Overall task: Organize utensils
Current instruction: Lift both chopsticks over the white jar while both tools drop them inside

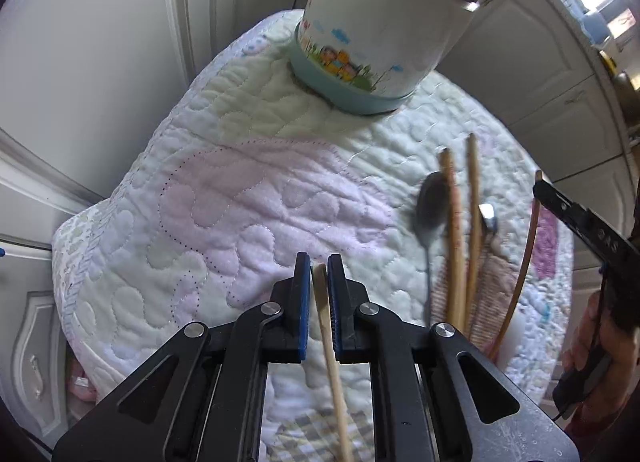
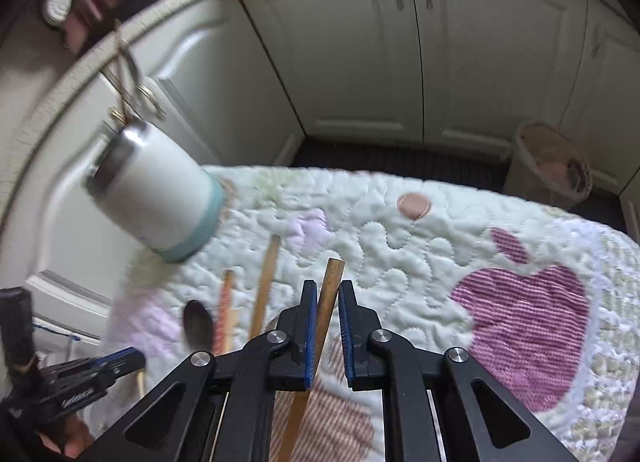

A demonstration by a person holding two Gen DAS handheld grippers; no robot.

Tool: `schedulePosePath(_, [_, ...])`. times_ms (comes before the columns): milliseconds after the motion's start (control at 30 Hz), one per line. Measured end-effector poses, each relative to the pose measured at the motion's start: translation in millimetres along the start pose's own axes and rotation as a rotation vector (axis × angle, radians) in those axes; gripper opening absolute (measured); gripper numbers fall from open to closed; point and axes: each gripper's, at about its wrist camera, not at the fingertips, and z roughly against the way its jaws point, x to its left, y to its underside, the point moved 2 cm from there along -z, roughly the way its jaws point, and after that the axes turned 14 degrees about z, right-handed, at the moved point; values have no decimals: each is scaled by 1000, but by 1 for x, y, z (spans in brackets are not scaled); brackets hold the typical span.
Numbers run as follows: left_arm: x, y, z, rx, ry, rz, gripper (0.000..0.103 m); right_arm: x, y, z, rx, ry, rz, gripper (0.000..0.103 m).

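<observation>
Cabinets [image 2: 360,53]: white panelled doors stand behind and beside the work surface in both views.
Quilted cover [image 1: 256,197]: pale padded cloth with pink and striped patches, spread over the surface; all utensils lie on it.
Waste bin [image 2: 554,165]: lined, on the dark floor beyond the far edge of the cover.
Holder cup [image 1: 372,33]: white, pale blue base band, cartoon print, metal rim; upright at the far edge of the cover. The right wrist view shows thin metal utensils standing out of its mouth, blurred.
Left gripper [image 1: 319,268]: jaws narrow, blue pads pressed on a pale wooden chopstick [image 1: 330,346] that runs back between the fingers towards the camera.
Right gripper [image 2: 329,294]: jaws narrow, clamped on a darker brown chopstick [image 2: 330,290]; its square tip stands out just past the fingertips, over the cover.
Person's hand [image 1: 588,346]: at the right edge of the left wrist view, holding the right gripper's handle.
Loose utensils: two wooden chopsticks [image 1: 454,229] lie side by side on the cover, right of the left gripper, well short of the cup.
Spoon [image 1: 430,209]: grey metal, bowl just left of those chopsticks, touching or overlapping the nearer one; cannot tell which.
Second metal piece [image 1: 489,215]: small shiny end just right of the pair; type not legible.
</observation>
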Motion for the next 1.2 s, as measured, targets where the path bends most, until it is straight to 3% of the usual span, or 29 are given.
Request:
schedulePosePath(400, [-24, -11, 84, -135, 111, -55, 7, 40, -28, 88, -196, -4, 99, 8])
schedulePosePath(900, [-40, -17, 151, -221, 198, -92, 6, 73, -48, 145, -286, 3, 186, 8])
schedulePosePath(1200, [-50, -40, 198, -294, 233, -96, 6, 97, -82, 173, -339, 15, 243, 8])
